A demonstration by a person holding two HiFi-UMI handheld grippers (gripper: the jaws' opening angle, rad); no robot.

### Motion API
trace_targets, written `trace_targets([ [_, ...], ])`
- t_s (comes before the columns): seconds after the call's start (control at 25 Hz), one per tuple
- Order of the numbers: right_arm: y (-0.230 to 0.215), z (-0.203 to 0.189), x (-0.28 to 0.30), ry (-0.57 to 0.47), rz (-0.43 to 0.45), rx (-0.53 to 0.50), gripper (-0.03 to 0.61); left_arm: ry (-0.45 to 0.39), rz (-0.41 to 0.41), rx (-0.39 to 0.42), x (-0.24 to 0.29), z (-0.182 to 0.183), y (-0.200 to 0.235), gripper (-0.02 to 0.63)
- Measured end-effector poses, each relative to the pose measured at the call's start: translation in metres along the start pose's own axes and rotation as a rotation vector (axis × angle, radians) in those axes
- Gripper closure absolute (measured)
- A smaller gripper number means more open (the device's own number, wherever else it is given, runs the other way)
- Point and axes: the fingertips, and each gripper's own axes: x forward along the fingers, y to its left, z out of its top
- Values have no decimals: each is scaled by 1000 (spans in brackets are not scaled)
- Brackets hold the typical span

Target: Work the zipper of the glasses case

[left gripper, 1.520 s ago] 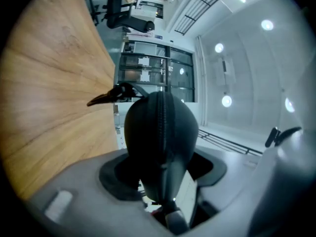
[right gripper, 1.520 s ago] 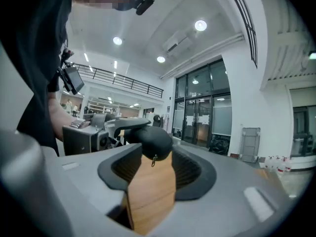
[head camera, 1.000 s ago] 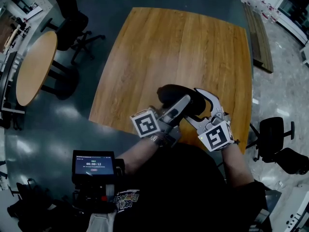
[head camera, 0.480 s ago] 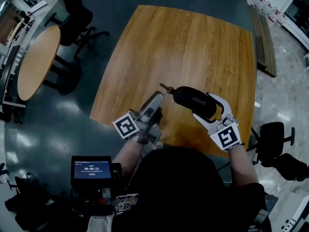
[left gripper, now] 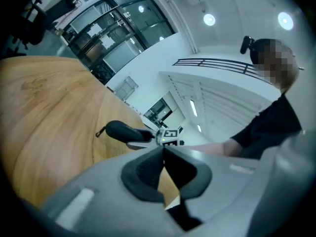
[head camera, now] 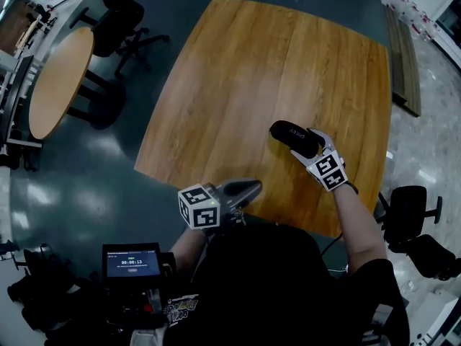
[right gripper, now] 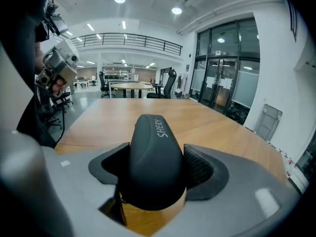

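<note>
Floor (head camera: 72,179) on the far left, dark and glossy, with a round table (head camera: 61,85) and a black office chair (head camera: 119,20) beside it. Low in my head view a small screen (head camera: 131,263) glows at the person's waist.

Moving right, my left gripper (head camera: 248,187) sits over the near edge of the big wooden table (head camera: 252,71), with its marker cube toward me. Its own view gives me the jaws square on. They have just closed, pads (left gripper: 143,174) meeting tip to tip with nothing between them. Past those tips I see the glasses case (left gripper: 123,131), well apart from this gripper. Its zipper pull (left gripper: 100,132) hangs off the end that points away from the other hand.

Further right, the right gripper (head camera: 310,148) has that case. The right gripper view shows the black shell filling the gap, a pad pressed against each long side. There is white lettering on top, and the rounded end points out over the wood. In the head view the case lies over the right part of the table. I can't tell whether it touches the top. Far right, a second chair (head camera: 414,215) stands off the table's edge.
</note>
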Motion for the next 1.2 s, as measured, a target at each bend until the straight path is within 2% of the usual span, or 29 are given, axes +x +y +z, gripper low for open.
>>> trace_targets([
  [0.2,-1,-13,37,60,81,31,236,27,68,-35,-13,-23,7,614],
  [0.4,-4,-28,57,114,130,-17,236,2,136,-78,-28,-33,19,614],
  [0.72,-2,-48,66,194,147,-56,236,-22,153,-114,-31,-42,24,614],
  [1.0,0,-42,61,175,140,-57,229,-5,142,-121,-32,-46,24,614],
  [1.2,1,-15,37,87,114,-38,204,9,125,-109,-36,-43,27,614],
])
